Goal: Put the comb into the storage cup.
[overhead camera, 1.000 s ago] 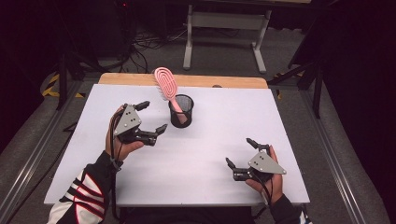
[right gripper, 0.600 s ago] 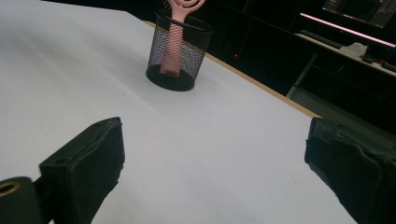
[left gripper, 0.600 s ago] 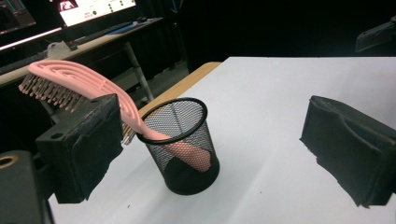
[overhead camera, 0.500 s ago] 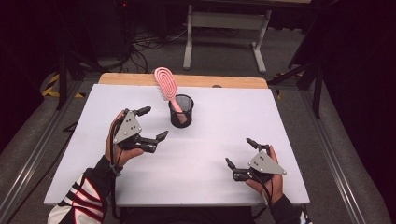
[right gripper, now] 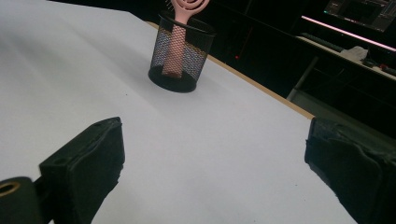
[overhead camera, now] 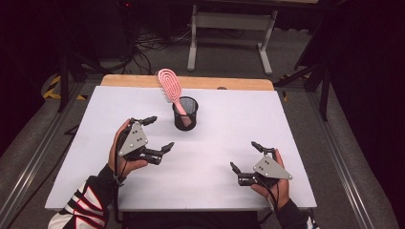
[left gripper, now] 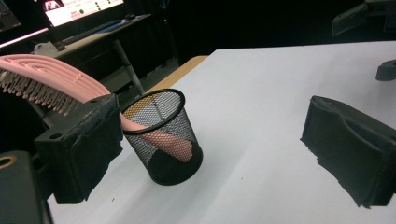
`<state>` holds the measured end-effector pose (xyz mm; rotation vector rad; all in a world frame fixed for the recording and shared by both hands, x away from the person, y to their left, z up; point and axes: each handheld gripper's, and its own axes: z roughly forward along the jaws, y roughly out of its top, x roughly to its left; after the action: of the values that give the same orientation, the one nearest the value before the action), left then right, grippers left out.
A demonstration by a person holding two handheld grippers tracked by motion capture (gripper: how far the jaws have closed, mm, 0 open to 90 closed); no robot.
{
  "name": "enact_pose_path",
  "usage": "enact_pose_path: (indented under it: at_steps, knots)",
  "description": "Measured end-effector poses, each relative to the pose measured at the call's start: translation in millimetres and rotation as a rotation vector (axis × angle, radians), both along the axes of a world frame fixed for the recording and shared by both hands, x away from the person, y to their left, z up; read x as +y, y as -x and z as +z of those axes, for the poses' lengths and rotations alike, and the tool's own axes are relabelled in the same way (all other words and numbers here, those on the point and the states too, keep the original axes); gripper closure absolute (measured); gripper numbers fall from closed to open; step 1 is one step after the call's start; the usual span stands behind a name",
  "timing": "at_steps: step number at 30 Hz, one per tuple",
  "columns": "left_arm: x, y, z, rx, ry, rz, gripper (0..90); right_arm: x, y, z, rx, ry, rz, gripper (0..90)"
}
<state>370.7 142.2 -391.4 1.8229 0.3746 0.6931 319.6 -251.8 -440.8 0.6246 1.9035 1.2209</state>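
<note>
A black mesh cup [overhead camera: 185, 114] stands upright on the white table [overhead camera: 296, 124], in the middle toward the far side. A pink hairbrush [overhead camera: 169, 85] stands in it handle-down, its head leaning out to the far left. My left gripper [overhead camera: 160, 132] is open and empty, just left of and nearer than the cup. My right gripper [overhead camera: 243, 155] is open and empty near the front right. The left gripper view has the cup [left gripper: 164, 135] and brush [left gripper: 51, 81] beyond my open left gripper [left gripper: 210, 154]. Farther off, the right gripper view has the cup [right gripper: 182, 53] and brush [right gripper: 184, 9] past my open right gripper [right gripper: 215, 163].
A wooden strip [overhead camera: 129, 81] runs along the table's far edge. Beyond it are a grey stand [overhead camera: 229, 28] and cables on the floor. The other gripper's black parts [left gripper: 364, 16] sit at the top right of the left gripper view.
My left gripper has drawn back from the cup toward the near edge, still open. The right gripper, the cup and the brush have not moved.
</note>
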Motion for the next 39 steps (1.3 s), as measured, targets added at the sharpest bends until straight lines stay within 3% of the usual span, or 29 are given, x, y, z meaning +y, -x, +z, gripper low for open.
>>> enact_pose_path:
  at_steps: [10,25,39]
  knots:
    - [1.4,9.7,-5.9,-0.001,-0.013,-0.007,6.4,1.4,1.2,0.6,-0.005,0.005,0.008,5.5]
    - [7.4,20.8,-21.1,0.006,-0.068,0.000,6.4,4.5,3.7,1.4,-0.012,0.012,0.018,5.4]
    - [18.8,33.5,-30.3,0.013,-0.081,0.016,6.4,8.9,5.9,1.3,-0.014,0.020,0.033,5.4]
